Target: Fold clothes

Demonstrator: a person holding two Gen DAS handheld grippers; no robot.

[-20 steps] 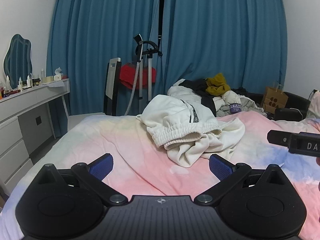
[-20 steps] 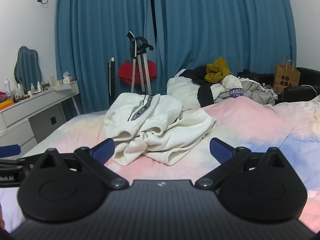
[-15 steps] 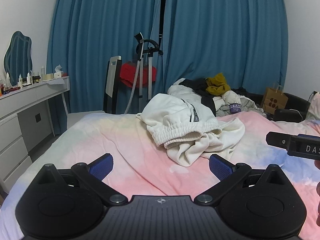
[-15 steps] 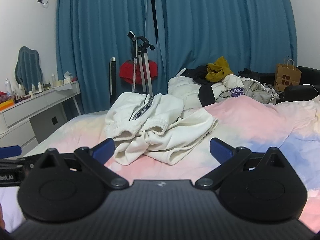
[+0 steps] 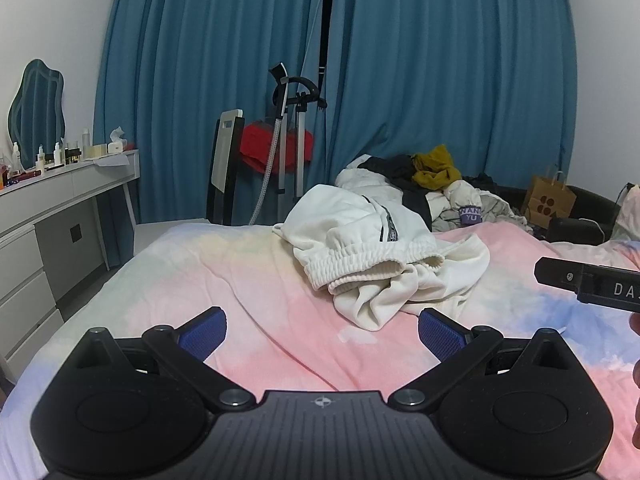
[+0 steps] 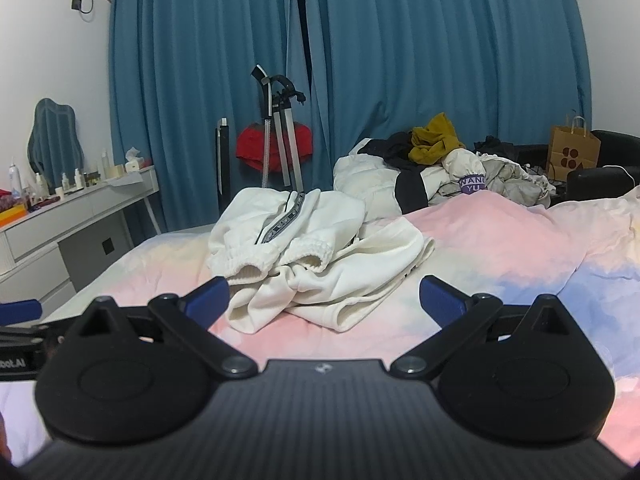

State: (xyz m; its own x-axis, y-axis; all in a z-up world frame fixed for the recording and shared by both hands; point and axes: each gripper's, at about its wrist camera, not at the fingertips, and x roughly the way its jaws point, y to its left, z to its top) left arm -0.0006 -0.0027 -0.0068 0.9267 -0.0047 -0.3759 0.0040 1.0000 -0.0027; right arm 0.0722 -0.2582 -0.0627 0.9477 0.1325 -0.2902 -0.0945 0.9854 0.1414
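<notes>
A crumpled cream-white garment with an elastic waistband and a dark side stripe (image 5: 372,252) lies on the pink and blue bedspread (image 5: 248,280); it also shows in the right wrist view (image 6: 316,256). My left gripper (image 5: 322,330) is open and empty, hovering above the bed short of the garment. My right gripper (image 6: 324,298) is open and empty, close in front of the garment's near edge. Part of the right gripper's body (image 5: 592,284) shows at the right edge of the left wrist view.
A pile of mixed clothes (image 5: 432,184) lies at the far end of the bed. A white dresser with bottles (image 5: 60,200) stands at the left. A garment steamer and red cloth (image 5: 280,148) stand before blue curtains. A paper bag (image 5: 550,202) stands at the right.
Both grippers have shifted only slightly; the view has drifted a little. Both stay open and empty, and the garment has not moved.
</notes>
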